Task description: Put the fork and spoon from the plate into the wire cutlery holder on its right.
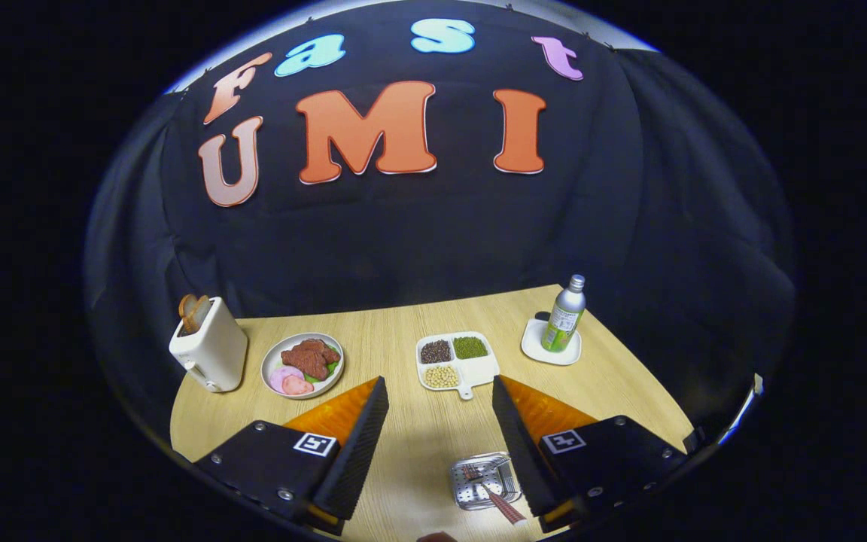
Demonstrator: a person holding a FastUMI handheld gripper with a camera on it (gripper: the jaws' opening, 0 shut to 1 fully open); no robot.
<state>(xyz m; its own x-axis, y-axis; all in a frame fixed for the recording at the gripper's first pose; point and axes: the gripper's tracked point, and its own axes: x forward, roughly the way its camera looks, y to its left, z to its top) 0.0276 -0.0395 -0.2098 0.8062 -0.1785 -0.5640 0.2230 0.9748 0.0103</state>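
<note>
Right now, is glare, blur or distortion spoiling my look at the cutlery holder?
Gripper view: fisheye bends the table edges; bright light washes out the wire cutlery holder between the open gripper fingers, though a fork inside reads sharp; the far bottle is clear.

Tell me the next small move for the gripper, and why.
Probably ease the open gripper down and slightly right toward the fork. It lies on the perforated metal tray, close beside the right finger rather than centred between the fingers, and neither finger touches it.
</note>
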